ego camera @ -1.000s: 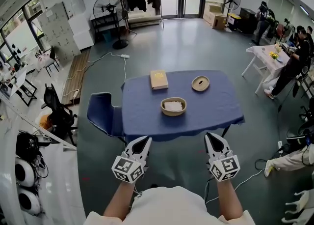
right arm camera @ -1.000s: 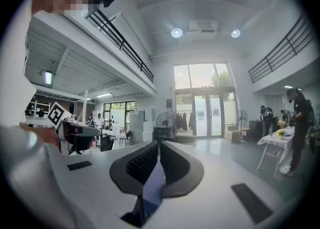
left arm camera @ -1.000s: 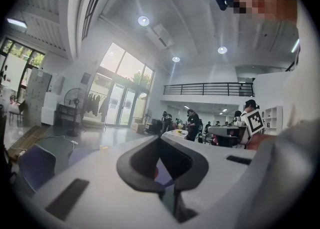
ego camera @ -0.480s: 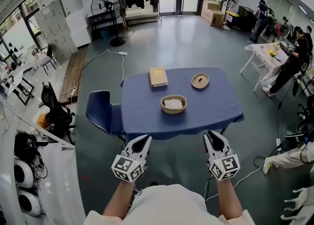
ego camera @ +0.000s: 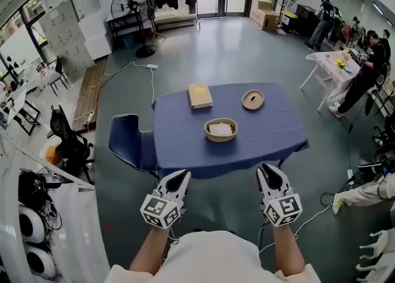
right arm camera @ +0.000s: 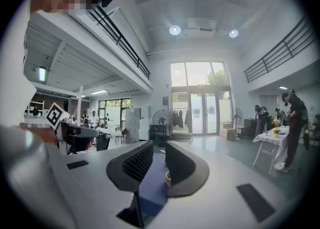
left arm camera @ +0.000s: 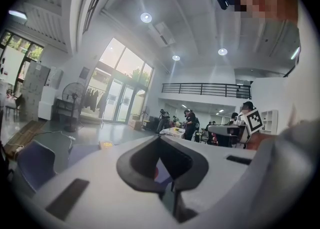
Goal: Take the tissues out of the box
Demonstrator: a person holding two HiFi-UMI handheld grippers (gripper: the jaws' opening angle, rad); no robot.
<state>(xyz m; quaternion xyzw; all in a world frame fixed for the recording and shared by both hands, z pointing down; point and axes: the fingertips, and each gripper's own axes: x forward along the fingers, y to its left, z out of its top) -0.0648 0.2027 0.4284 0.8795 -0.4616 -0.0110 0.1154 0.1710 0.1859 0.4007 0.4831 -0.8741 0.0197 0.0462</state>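
A tan tissue box [ego camera: 200, 96] lies at the far left of the blue-clothed table [ego camera: 271, 136]. A woven bowl [ego camera: 221, 130] holding white tissue sits mid-table, and a small round woven lid [ego camera: 252, 99] lies at the far right. Both grippers hover in front of the table's near edge, well short of the box. My left gripper [ego camera: 182, 177] [left arm camera: 160, 140] has its jaw tips together and holds nothing. My right gripper [ego camera: 271, 170] [right arm camera: 159, 148] has just been opening; its jaws stand apart with nothing between them. The bowl [right arm camera: 168, 178] shows through that gap.
A blue chair [ego camera: 126, 143] stands at the table's left side. A cable runs over the floor behind the table toward a standing fan [ego camera: 126, 7]. People stand round a white table [ego camera: 336, 65] at the right. A black office chair [ego camera: 69, 139] is at the left.
The view of the room has shifted slightly. Both grippers keep their places in front of the body, and the things on the table have not moved.
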